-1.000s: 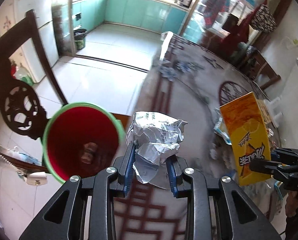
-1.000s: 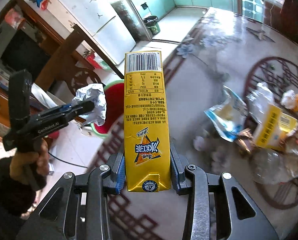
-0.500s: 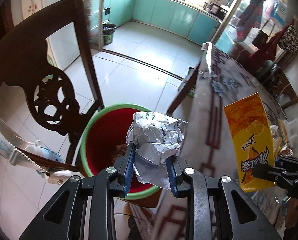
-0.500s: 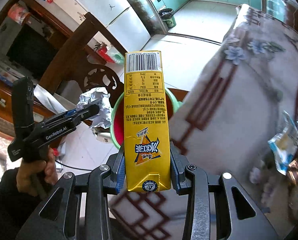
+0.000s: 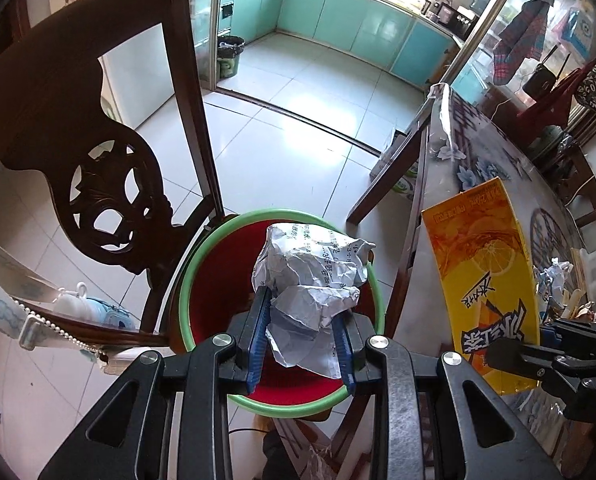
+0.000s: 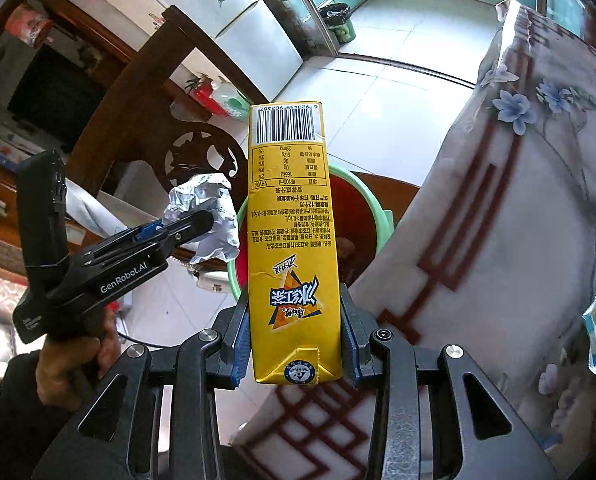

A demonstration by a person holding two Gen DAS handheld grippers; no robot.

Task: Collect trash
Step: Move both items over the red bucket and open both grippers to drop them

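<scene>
Left gripper (image 5: 301,334): blue-padded jaws clamped on crumpled white printed paper (image 5: 312,280), above the red green-rimmed plastic bin (image 5: 208,300). Carved dark wooden chair (image 5: 110,184) left. Right gripper (image 5: 554,354) grips a yellow drink carton (image 5: 486,276) beside the cloth-covered table (image 5: 478,160).

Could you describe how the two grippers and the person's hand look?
Both the left gripper and right gripper are black, with silver screws and blue ribbed pads lining the jaws. The left one carries white "GenRobot.AI" lettering and a black pistol handle. The hand is bare, with a dark sleeve.
</scene>
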